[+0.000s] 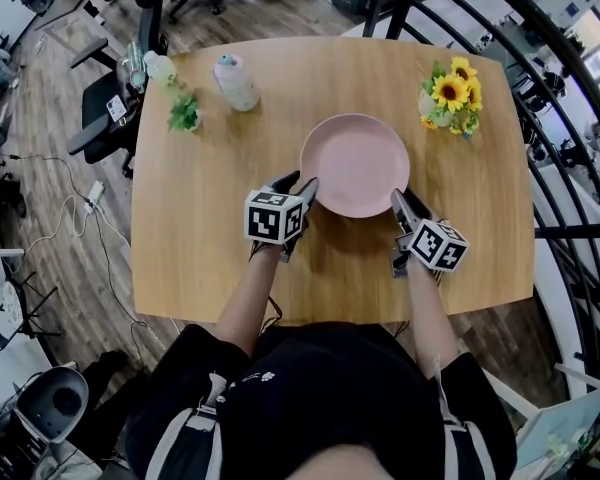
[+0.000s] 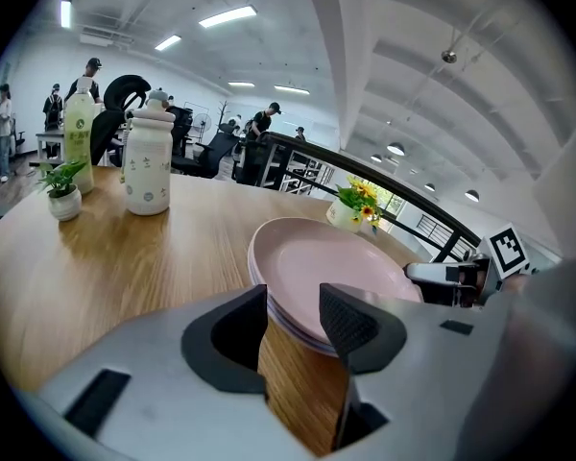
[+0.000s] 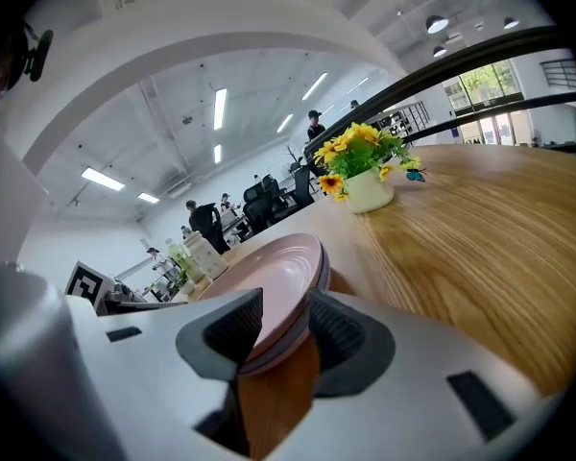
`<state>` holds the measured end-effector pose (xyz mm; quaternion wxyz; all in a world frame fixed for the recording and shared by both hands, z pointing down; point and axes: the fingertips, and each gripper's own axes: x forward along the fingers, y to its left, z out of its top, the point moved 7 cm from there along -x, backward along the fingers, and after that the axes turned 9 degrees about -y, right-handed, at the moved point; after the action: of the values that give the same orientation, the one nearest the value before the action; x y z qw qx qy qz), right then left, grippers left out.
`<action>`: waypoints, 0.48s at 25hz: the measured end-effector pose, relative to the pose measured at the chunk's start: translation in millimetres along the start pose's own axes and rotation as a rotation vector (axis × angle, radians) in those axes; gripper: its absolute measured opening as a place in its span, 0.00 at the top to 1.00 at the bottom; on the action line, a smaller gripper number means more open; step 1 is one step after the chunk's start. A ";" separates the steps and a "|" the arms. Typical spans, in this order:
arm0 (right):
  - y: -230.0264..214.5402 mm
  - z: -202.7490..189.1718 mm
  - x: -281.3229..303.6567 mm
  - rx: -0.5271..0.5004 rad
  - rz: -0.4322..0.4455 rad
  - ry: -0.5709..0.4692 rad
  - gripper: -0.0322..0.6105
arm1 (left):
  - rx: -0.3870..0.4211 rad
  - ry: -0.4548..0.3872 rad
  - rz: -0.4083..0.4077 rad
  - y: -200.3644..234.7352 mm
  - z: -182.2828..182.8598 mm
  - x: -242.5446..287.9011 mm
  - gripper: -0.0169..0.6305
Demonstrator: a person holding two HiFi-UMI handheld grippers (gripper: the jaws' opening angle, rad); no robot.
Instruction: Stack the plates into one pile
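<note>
Pinching plates (image 3: 269,275), right claw (image 3: 286,307), two rims closeup

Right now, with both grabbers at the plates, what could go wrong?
1. The right gripper has the rim of the plates between its jaws. Lifting only that side could tilt them, and the upper one might slide off.
2. The left gripper has open jaws around the opposite rim. A forward nudge could shove the plates across the table, perhaps toward the flowers.
</note>
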<state>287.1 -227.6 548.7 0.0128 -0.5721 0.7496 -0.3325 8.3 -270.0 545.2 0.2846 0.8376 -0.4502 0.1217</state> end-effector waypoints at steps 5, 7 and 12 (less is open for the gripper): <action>-0.1 2.9 -4.1 0.005 -0.003 -0.015 0.71 | 0.001 -0.019 0.001 -2.4 4.4 -3.0 0.71; 0.7 4.7 -6.1 0.005 -0.007 -0.023 0.71 | 0.000 -0.026 0.000 -4.0 5.1 -4.5 0.71; 3.1 7.9 -10.6 0.007 0.015 -0.048 0.71 | 0.005 -0.038 -0.007 -8.1 6.3 -7.7 0.72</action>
<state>291.3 -221.8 537.2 0.0352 -0.5744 0.7521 -0.3213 10.2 -264.9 533.6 0.2743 0.8419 -0.4525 0.1060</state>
